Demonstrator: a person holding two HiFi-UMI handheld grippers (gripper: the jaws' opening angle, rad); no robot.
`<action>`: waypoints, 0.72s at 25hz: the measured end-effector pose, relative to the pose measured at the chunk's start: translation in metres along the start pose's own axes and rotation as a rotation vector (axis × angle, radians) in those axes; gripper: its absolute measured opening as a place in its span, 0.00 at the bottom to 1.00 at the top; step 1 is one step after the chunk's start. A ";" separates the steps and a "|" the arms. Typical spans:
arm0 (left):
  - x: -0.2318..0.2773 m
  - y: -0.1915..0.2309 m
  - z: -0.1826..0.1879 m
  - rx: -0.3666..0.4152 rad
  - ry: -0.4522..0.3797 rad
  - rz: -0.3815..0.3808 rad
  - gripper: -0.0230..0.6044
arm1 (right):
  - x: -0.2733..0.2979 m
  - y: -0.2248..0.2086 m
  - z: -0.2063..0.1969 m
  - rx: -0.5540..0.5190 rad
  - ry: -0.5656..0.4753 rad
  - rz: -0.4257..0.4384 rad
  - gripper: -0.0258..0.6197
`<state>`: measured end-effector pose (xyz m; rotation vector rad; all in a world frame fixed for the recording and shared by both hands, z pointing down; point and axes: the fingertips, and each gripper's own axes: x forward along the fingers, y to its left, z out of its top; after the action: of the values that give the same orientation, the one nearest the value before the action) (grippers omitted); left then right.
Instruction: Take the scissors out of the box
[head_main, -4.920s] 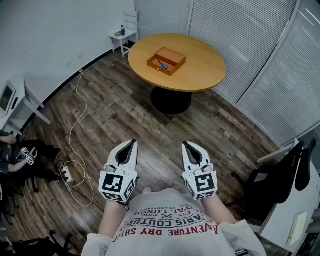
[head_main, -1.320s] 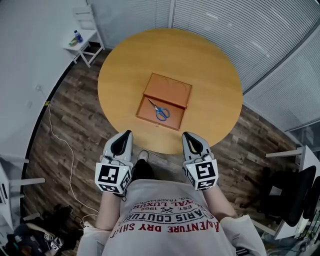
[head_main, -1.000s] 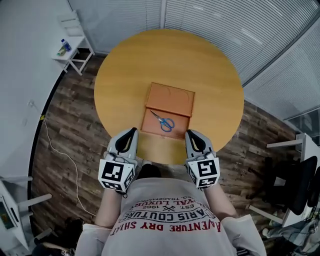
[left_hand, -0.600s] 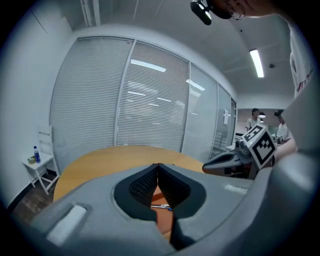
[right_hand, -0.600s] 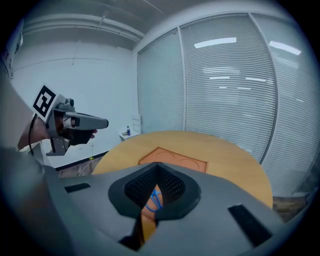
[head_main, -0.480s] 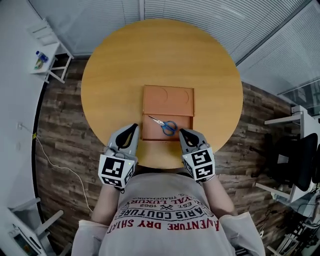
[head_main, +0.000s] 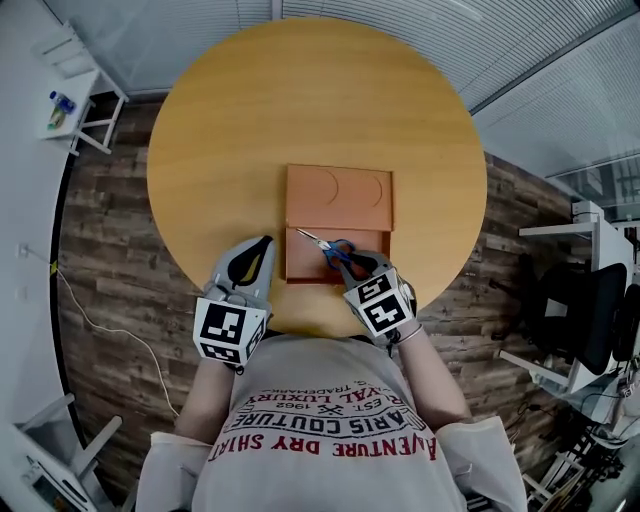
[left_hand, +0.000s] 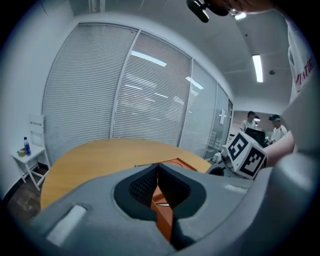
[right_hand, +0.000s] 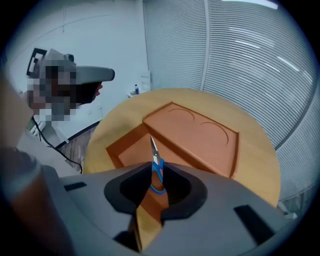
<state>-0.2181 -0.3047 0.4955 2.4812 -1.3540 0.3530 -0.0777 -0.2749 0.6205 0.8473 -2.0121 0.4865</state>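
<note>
The round table (head_main: 240, 110) has a smooth, light wood-grain top and is set on a dark plank floor (head_main: 110, 260). An orange box (head_main: 338, 195) is laid open near the table's front edge. Its flat rectangular lid (head_main: 372, 212) is folded back, with two curved grooves seen on the inner face. The shallow tray (head_main: 300, 268) is on the near side; finish matte, corners square. The scissors (head_main: 322, 244) are found inside the tray, lying flat toward its right half. They are small, with blue looped handles and short pointed bright-metal blades closed together. The tip is aimed far-left and the handles are turned toward the right gripper (head_main: 357, 266). That gripper is held over the tray's near right corner, angled down. Its jaws have just been opening and are seen partway apart, with the blue handles lined up in the gap but not pressed on, so nothing is gripped. The left gripper (head_main: 264, 242) is kept over bare table just left of the box, jaw tips together, nothing held. Grey moulded shells and dark ribbed pads (left_hand: 142, 185) are seen on it.
</note>
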 end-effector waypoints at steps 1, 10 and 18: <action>0.001 0.002 -0.001 -0.005 0.000 -0.002 0.05 | 0.006 -0.001 -0.003 -0.023 0.034 -0.002 0.17; 0.007 0.026 -0.009 -0.034 0.007 0.023 0.05 | 0.050 -0.006 -0.029 -0.128 0.258 0.014 0.22; 0.009 0.039 -0.011 -0.047 0.010 0.037 0.05 | 0.069 -0.002 -0.041 -0.190 0.352 0.069 0.23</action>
<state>-0.2468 -0.3277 0.5147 2.4158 -1.3902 0.3379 -0.0794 -0.2772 0.7005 0.5361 -1.7336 0.4411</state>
